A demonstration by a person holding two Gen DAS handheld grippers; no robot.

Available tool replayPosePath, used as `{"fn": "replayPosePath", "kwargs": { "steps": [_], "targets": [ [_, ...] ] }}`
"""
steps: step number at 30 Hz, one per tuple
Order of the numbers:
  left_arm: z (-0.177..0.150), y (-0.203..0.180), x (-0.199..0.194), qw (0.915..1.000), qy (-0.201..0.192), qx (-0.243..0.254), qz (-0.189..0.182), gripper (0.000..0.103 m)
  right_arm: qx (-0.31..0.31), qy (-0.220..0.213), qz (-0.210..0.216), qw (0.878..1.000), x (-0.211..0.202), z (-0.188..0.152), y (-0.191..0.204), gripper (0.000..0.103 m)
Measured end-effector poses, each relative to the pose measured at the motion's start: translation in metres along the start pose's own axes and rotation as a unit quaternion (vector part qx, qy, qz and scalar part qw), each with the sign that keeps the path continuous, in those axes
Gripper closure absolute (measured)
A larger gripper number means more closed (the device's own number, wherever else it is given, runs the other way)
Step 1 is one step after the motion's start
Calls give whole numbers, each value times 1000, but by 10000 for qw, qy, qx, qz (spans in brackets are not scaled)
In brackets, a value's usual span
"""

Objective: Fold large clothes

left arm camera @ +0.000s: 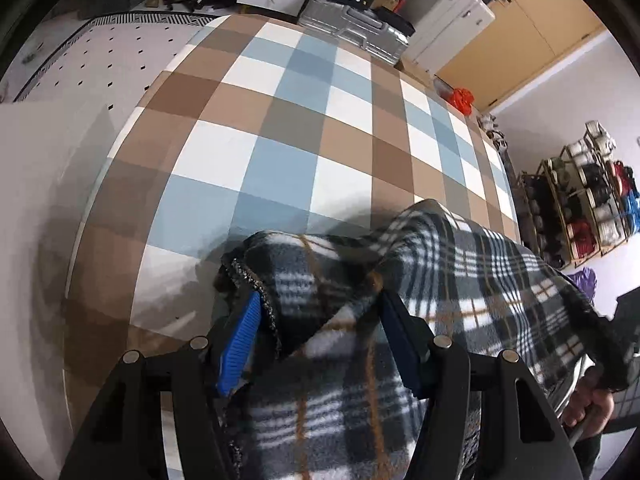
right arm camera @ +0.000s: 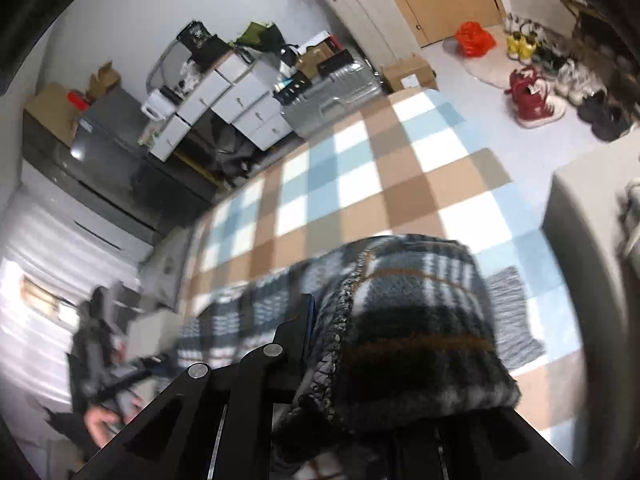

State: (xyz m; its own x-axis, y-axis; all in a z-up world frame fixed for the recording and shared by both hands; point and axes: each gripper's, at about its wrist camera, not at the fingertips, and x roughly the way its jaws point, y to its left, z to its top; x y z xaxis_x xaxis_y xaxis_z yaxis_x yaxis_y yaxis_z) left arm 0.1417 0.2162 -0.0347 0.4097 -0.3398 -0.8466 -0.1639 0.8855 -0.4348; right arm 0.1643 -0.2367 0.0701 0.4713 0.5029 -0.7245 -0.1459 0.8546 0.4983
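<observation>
your left tool (left arm camera: pixel 316 304) has its two jaws standing apart with the plaid fleece garment (left arm camera: pixel 452 264) bunched between them; the blue pad (left arm camera: pixel 240 344) on one side shows bare beside a stitched hem, so from that view it is hard to say the pads truly press the cloth, though the fabric drapes over and around both fingers. from there the garment stretches off to the right in the left wrist view, held up above the checked rug (left arm camera: pixel 280 120) of brown, blue and white squares, and runs to a hand (left arm camera: pixel 588 408) at the picture's edge

your right tool (right arm camera: pixel 320 320) is closed together on the same plaid fleece garment (right arm camera: pixel 412 320), a thick fold of it heaped over the fingers with the braided edge hanging down the near side (one finger is hidden under the cloth). the rest of the fabric trails left across the picture, blurred, toward your other hand (right arm camera: pixel 104 420)

the garment hangs between your two tools, lifted off the rug, not lying flat. past the rug's far edge stand a silver suitcase (left arm camera: pixel 356 28) and white drawers (right arm camera: pixel 236 104), and shoes (right arm camera: pixel 536 100) lie on the floor to the right in the right wrist view
</observation>
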Motion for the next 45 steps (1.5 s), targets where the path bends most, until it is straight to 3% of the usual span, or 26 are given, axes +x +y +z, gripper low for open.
{"fn": "replayPosePath", "kwargs": {
  "steps": [3, 5, 6, 7, 9, 10, 14, 18, 23, 24, 26, 29, 31, 33, 38, 40, 43, 45],
  "targets": [
    [-14, 1, -8, 9997, 52, 231, -15, 47, 5, 812, -430, 9958, 25, -19, -28, 89],
    [-22, 2, -12, 9993, 160, 314, -109, 47, 223, 1362, -576, 9888, 38, -40, -48, 83],
    [-29, 3, -17, 9991, 188, 353, -144, 47, 399, 1437, -482, 9876, 37, -47, -54, 72],
    [-33, 1, -21, 9989, 206, 395, -148, 47, 538, 1448, -366, 9873, 31, -54, -59, 45],
    [-44, -2, -32, 9983, 223, 511, -170, 47, 670, 1343, -137, 9886, 11, -67, -60, 5],
    [-47, -3, -37, 9980, 255, 543, -204, 47, 677, 1252, -94, 9898, 2, -71, -59, 2],
    [-61, -10, -59, 9948, 423, 542, -753, 47, 748, 1272, 563, 9874, -48, -91, -50, 2],
    [-79, -30, -99, 9914, 297, 976, -823, 47, 248, 1457, 703, 9865, -101, -107, -18, 2],
    [-100, -52, -168, 9818, -110, 1397, -1285, 46, -458, 1434, 939, 9841, -173, -135, 40, 2],
    [-104, -55, -182, 9798, -229, 1477, -1328, 44, -568, 1361, 1083, 9831, -188, -142, 52, 2],
    [-116, -60, -207, 9760, -629, 1678, -1239, 17, -862, 1041, 1195, 9836, -209, -155, 75, 0],
    [-131, -59, -218, 9728, -1231, 1794, -800, 12, -1603, 140, 831, 9835, -217, -173, 106, 0],
    [-134, -52, -204, 9766, -1207, 1695, -540, 12, -1950, -324, 587, 9785, -203, -185, 119, 0],
    [-128, -40, -184, 9827, -1029, 1472, -452, 12, -2171, -464, 388, 9743, -170, -190, 128, 0],
    [-99, -16, -152, 9889, -1030, 1074, 45, 12, -2465, -120, -268, 9687, -55, -179, 159, 0],
    [-82, -7, -138, 9905, -1017, 901, 222, 12, -2485, 15, -334, 9681, -19, -165, 171, 0],
    [-54, 1, -107, 9943, -714, 690, 389, 12, -2458, 70, -567, 9676, 24, -141, 178, 0],
    [-36, 4, -82, 9936, -518, 721, 692, 12, -2389, 347, -976, 9655, 62, -122, 175, 0]
  ]
}}
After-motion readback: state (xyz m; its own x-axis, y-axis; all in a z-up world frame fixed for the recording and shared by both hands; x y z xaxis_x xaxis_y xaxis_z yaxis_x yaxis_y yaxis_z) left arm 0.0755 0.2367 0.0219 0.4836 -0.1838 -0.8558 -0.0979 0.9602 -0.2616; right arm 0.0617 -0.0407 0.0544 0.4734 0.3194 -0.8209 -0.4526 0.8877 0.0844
